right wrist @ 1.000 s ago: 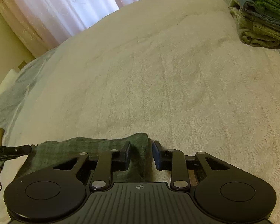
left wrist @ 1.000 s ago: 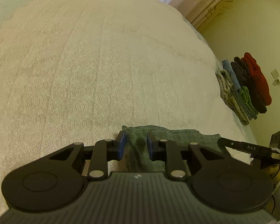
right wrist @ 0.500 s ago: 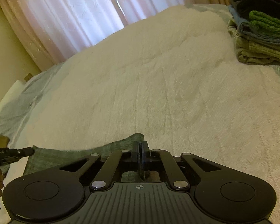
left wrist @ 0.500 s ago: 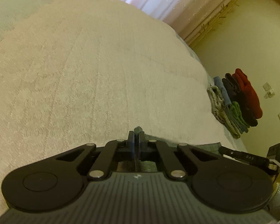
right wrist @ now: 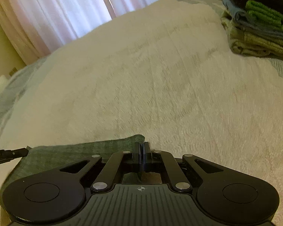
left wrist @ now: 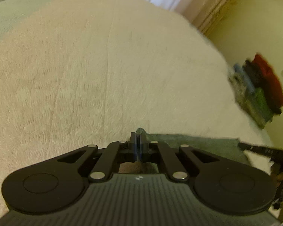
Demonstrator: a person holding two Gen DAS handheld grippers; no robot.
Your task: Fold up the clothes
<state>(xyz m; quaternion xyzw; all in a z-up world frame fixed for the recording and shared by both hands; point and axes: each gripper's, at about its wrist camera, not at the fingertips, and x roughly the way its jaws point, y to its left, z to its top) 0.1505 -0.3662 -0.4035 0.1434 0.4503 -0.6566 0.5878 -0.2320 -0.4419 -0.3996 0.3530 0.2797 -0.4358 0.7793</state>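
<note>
A dark green cloth lies at the near edge of a cream bedspread. My left gripper is shut on the cloth's left corner, a tuft of fabric poking out above the pads. In the right wrist view the same green cloth stretches leftward, and my right gripper is shut on its right corner. The tip of the other gripper shows at the edge of each view, at the right and at the left.
A stack of folded clothes, red, dark, blue, green and patterned, sits at the bed's right edge, also close in the right wrist view. Pale curtains hang behind the bed. A yellow wall stands to the right.
Both grippers went from open around the cloth's corners to shut on them. The views have tilted up a little, and the current frames are motion-blurred.
</note>
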